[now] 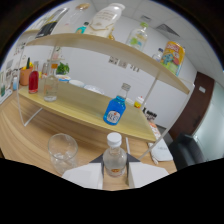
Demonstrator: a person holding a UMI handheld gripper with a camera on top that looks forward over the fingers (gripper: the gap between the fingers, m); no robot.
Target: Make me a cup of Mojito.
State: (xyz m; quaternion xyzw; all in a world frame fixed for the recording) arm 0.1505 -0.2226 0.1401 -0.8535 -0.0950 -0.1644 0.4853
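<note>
A small clear bottle with a white cap and an orange label stands between my fingers, and both fingers press against its sides. My gripper is shut on it. Just left of the bottle, ahead of the left finger, an empty clear glass cup sits on the wooden table. The whole scene looks tilted, while the bottle stays in line with the fingers.
Beyond the bottle a wooden shelf carries a blue bottle, a red bottle, a clear glass jar and a small plant. An upper shelf bears several bottles and packets. A dark chair stands at the right.
</note>
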